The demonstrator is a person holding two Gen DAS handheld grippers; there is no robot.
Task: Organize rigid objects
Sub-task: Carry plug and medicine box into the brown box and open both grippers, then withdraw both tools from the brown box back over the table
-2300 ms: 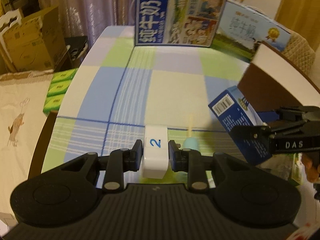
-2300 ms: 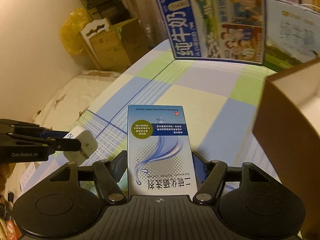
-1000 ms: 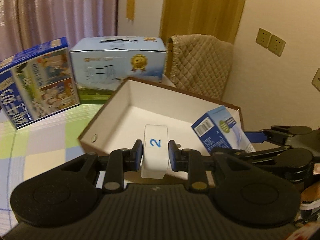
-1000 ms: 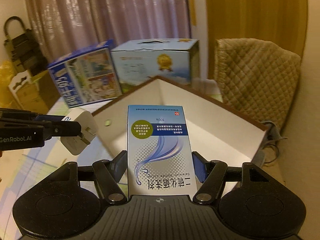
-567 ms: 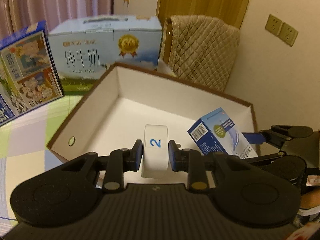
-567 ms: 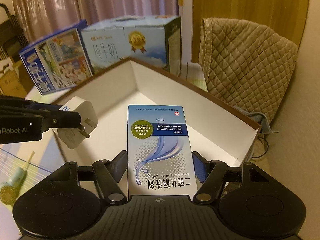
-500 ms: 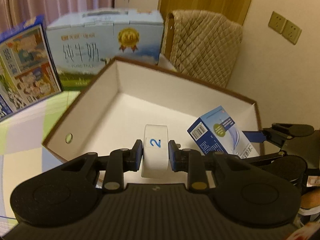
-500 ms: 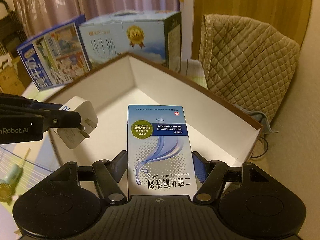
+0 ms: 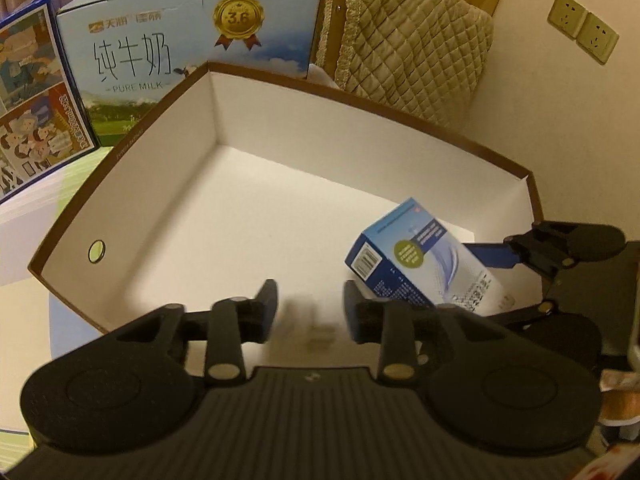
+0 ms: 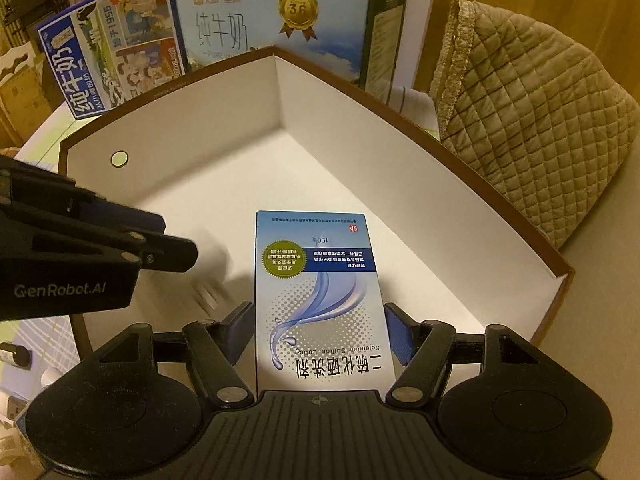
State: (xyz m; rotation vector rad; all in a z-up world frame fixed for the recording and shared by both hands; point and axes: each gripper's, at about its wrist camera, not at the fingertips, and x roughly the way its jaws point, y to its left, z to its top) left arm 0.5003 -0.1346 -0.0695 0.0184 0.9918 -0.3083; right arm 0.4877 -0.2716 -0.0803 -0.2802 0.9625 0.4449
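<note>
over an open white box (image 9: pixel 256 184), the left gripper (image 9: pixel 310 304) jaws are opening, a blurred white plug (image 9: pixel 316 320) loose between them; the right gripper (image 10: pixel 318 324) clamps a blue lotion carton (image 10: pixel 320 292).

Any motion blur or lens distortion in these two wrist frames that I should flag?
Left wrist: the white charger is a faint smear between the opening left gripper, pads clear of it. Right wrist: the same charger is blurred, while the lotion box in the right gripper reads sharp. Both views: fisheye bowing of the brown-rimmed box, warm dim light.
</note>
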